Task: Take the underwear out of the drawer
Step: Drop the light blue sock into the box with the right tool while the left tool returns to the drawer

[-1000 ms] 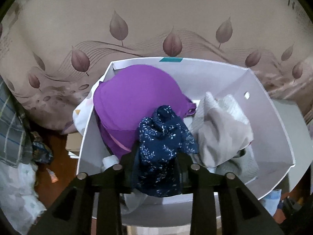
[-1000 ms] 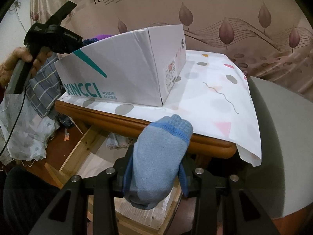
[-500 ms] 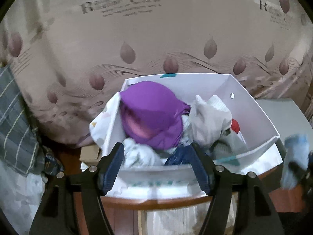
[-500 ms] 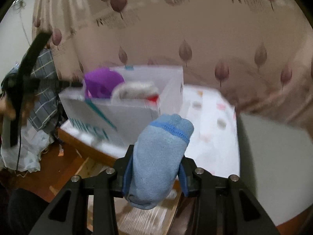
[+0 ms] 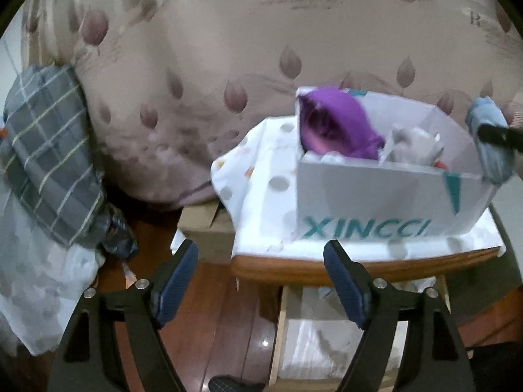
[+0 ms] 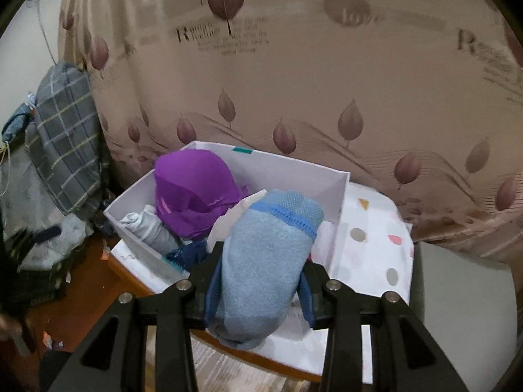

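Observation:
My right gripper (image 6: 258,277) is shut on a rolled light blue underwear piece (image 6: 268,261) and holds it above the near edge of the white shoebox (image 6: 294,170). The blue piece also shows at the far right of the left wrist view (image 5: 490,143). The box (image 5: 376,205) holds a purple bra (image 6: 189,192), grey garments (image 6: 147,228) and a navy floral piece (image 6: 189,254). My left gripper (image 5: 261,281) is open and empty, low in front of the table's left corner. The open wooden drawer (image 5: 284,326) lies under the tabletop.
The box stands on a wooden table (image 5: 310,268) covered by a dotted white cloth (image 5: 258,170). A leaf-print curtain (image 6: 327,81) hangs behind. A grey plaid garment (image 5: 49,163) and a cardboard box (image 5: 206,228) sit to the left.
My left gripper let the navy floral piece go into the box, opened, and drew back and down. My right gripper rose with the blue piece from the drawer to over the box.

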`<control>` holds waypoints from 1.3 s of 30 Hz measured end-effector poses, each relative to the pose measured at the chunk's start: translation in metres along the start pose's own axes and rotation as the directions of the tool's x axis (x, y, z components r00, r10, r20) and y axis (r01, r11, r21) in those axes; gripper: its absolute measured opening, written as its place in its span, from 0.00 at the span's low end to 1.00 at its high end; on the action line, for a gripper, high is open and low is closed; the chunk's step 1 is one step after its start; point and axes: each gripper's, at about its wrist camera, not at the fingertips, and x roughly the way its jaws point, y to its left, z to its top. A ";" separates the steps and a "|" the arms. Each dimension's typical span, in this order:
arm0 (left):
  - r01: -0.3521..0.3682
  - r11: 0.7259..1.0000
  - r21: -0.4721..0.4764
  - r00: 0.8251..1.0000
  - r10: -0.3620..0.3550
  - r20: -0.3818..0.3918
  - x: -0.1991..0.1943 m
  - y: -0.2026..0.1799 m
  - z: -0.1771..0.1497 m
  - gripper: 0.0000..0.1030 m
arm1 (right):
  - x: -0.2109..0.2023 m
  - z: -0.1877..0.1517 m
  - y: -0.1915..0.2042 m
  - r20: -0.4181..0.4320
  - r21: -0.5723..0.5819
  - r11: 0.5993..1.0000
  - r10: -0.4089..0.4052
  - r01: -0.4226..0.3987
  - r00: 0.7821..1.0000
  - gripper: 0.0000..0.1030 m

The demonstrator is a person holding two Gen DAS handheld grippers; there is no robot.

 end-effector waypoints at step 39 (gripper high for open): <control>0.044 0.979 0.200 0.981 -0.005 -0.194 0.107 -0.066 -0.099 0.76 | -0.023 -0.045 0.043 0.124 -0.270 0.938 -0.192 0.220 0.973 0.59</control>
